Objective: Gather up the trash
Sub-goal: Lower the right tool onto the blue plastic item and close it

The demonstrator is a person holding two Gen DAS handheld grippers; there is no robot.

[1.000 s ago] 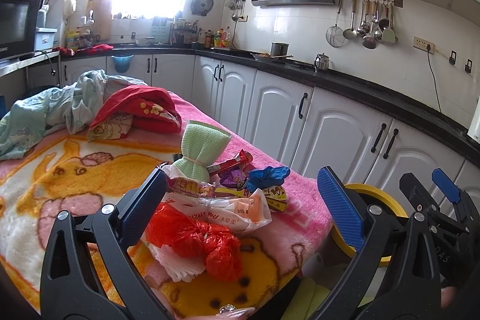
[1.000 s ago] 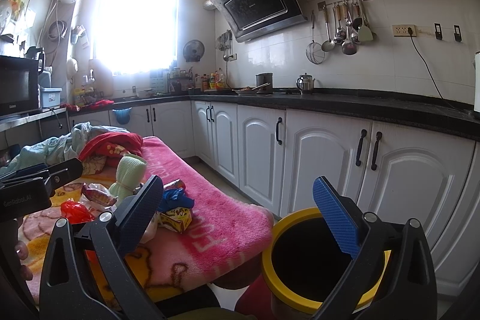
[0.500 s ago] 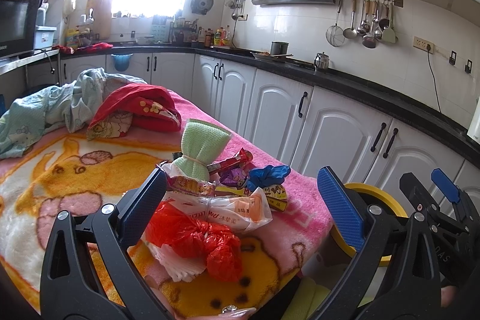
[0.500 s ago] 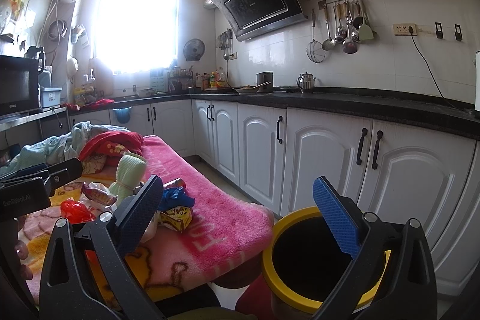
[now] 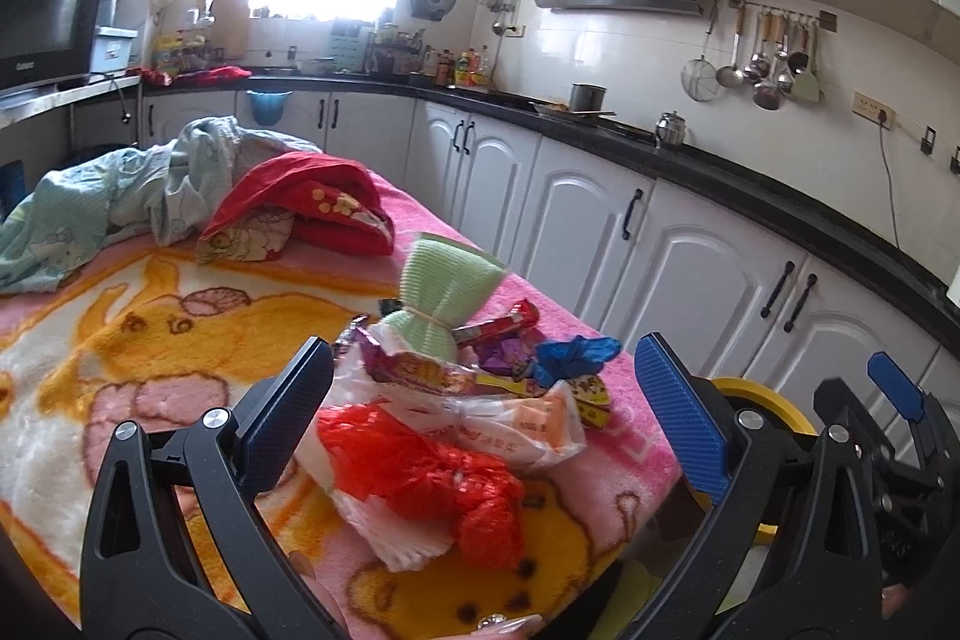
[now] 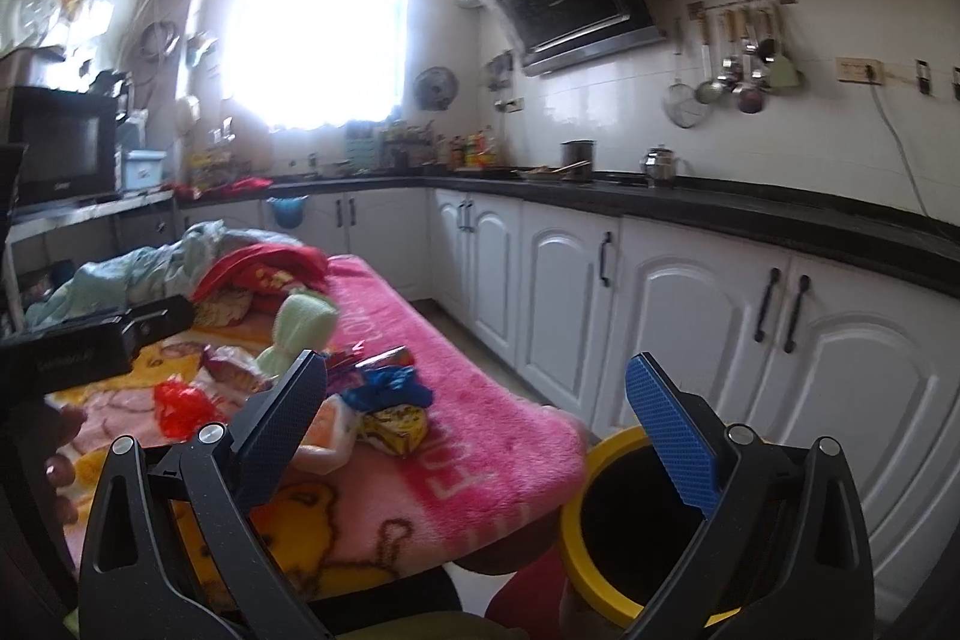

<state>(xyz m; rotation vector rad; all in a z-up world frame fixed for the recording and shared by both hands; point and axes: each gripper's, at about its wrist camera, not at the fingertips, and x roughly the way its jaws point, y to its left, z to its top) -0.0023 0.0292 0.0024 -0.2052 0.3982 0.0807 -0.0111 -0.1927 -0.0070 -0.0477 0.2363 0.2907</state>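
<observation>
Left gripper (image 5: 483, 397) spread wide, empty, aimed over red bag (image 5: 420, 472) atop trash pile (image 5: 480, 382) on pink blanket (image 5: 150, 340), likely lining up first grab; right gripper (image 6: 474, 424) also spread, empty, near yellow-rimmed bin (image 6: 591, 466) beside the blanket's edge for drop-off

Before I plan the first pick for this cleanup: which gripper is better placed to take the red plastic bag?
Left. The left gripper is open with the red plastic bag lying directly between its fingers on the blanket. The right gripper, also open, points toward the yellow-rimmed bin, with the bag off to its left.
</observation>
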